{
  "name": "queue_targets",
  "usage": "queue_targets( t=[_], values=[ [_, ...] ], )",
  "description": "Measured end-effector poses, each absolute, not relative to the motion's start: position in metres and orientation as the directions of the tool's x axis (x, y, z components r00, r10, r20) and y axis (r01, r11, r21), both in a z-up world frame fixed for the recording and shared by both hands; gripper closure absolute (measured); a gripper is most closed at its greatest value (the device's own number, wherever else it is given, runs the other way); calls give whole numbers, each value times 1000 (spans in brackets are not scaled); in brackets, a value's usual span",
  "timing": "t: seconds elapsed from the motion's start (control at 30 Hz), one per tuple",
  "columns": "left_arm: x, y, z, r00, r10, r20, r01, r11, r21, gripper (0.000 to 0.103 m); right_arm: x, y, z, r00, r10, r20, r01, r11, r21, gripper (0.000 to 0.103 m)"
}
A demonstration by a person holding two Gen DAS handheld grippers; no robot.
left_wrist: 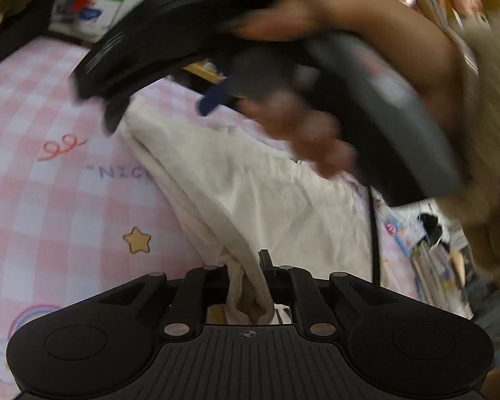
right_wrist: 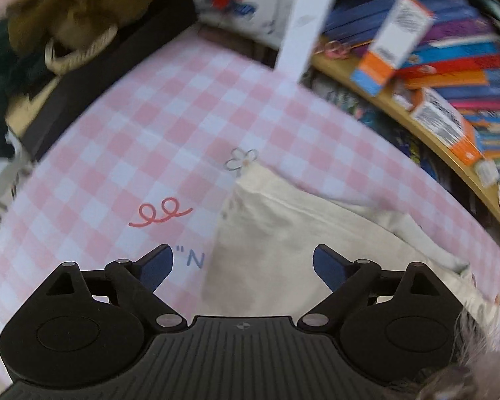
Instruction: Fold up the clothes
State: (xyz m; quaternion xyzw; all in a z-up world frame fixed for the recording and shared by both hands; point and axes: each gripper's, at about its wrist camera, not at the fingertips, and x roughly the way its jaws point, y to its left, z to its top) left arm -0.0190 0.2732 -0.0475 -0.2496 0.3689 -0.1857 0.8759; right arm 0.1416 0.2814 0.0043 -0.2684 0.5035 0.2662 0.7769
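Observation:
A cream garment (left_wrist: pixel 250 183) lies partly folded on a pink checked cloth (left_wrist: pixel 50 200). My left gripper (left_wrist: pixel 248 286) is shut on a bunched edge of that cream garment, which runs up from the jaws in a raised fold. The right gripper (left_wrist: pixel 156 100) crosses the top of the left wrist view, blurred, in a person's hand (left_wrist: pixel 310 133). In the right wrist view my right gripper (right_wrist: pixel 241 263) stands open above the cream garment (right_wrist: pixel 300 250), over its left edge, with nothing between its blue pads (right_wrist: pixel 156 268).
The pink checked cloth (right_wrist: pixel 150 133) carries printed doodles and letters. A curved wooden shelf (right_wrist: pixel 400 113) with books and boxes runs along the right. A brown bag (right_wrist: pixel 76 10) and a black box edge (right_wrist: pixel 110 63) sit at the far left. A black cable (left_wrist: pixel 373 233) hangs at the right.

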Motion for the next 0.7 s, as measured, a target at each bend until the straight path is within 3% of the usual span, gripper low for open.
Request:
queue_targets(
  t=[0.3,0.37,0.53,0.63,0.7],
  values=[
    [-14,271,-46,652,-530,-543,180,803,-568,93,142,316,-40,413,-86,-907,-754,527,-393,15],
    [-14,271,-46,651,-532,-541,187,803,-565,93,142,317,-45,412,-103,-905,-757,513,-404,22],
    [-18,269,-40,654,-549,-521,232,801,-553,93,145,313,-50,375,-118,-919,-760,528,-378,81],
    [-20,267,-36,655,-560,-507,261,798,-544,93,150,301,-39,353,-79,-932,-749,573,-332,94],
    [-20,264,-31,656,-569,-496,284,795,-535,93,155,286,-26,347,-34,-937,-735,611,-294,95]
  ],
)
